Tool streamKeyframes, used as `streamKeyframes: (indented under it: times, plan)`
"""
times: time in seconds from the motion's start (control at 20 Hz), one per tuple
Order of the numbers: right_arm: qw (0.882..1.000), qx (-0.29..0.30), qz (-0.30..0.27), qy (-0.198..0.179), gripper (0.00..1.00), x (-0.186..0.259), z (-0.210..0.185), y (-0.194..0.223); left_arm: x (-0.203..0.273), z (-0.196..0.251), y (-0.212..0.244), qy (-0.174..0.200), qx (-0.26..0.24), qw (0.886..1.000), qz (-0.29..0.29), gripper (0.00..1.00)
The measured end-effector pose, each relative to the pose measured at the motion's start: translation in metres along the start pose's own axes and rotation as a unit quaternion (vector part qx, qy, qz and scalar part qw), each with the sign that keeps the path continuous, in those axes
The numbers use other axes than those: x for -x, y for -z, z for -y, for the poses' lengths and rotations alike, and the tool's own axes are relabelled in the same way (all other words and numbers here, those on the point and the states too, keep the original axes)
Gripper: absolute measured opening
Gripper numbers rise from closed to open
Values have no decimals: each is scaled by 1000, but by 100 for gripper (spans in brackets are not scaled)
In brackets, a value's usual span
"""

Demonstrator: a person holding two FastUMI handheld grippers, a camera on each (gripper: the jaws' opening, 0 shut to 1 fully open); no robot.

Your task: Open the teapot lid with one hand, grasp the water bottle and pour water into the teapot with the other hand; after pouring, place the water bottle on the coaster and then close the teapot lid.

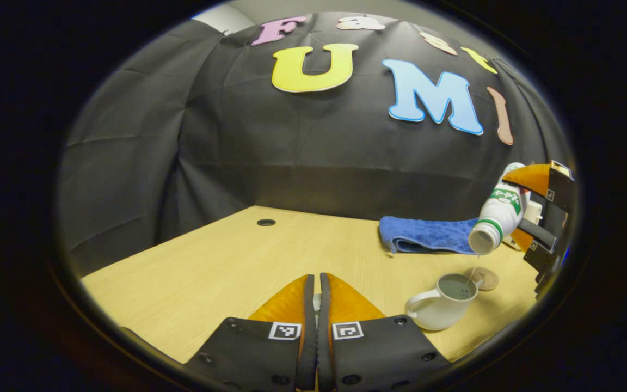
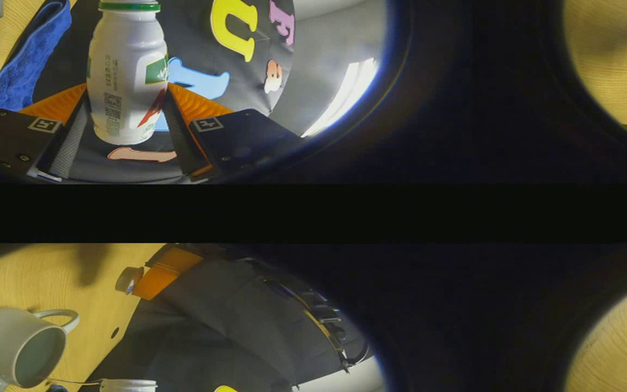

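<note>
Your right gripper has both fingers pressed on the water bottle, tipped mouth-down just above the open white teapot, a thin stream running into the water already inside; the coaster lies just behind the pot. Your left gripper is nearly closed over the table; whether it pinches the lid is hidden. The right gripper view is scrambled and split.
</note>
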State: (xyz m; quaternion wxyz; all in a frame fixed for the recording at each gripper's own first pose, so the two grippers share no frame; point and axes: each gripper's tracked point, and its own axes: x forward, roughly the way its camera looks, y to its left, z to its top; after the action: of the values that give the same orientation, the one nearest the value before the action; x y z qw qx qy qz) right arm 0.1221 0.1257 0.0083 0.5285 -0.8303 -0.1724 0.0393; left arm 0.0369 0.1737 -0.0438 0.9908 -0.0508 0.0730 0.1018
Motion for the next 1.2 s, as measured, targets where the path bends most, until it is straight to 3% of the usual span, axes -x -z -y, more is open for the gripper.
streamKeyframes:
  times: [0.5, 0.75, 0.85, 0.9, 1.05, 1.2]
  plan:
    - [1000, 17, 10, 15, 72, 7, 1, -11, -2, 0, 3, 1, -2, 1000, -5, 7]
    - [994, -102, -4, -45, 72, 10, -24, -5, -1, 1, 1, 3, 6, 1000, 0, 7]
    - [985, -162, -19, -58, 72, 10, -28, 0, 0, 0, 2, 6, 9, 1000, 0, 11]
    - [978, -197, -27, -65, 72, 10, -30, 3, 0, 1, 2, 8, 10, 1000, 0, 7]
    - [954, -285, -54, -74, 72, 10, -33, 10, -1, 3, 1, 19, 15, 1000, 2, 11]
    - [913, -390, -78, -92, 72, 9, -34, 7, 1, 10, 0, 35, 21, 999, 7, 11]
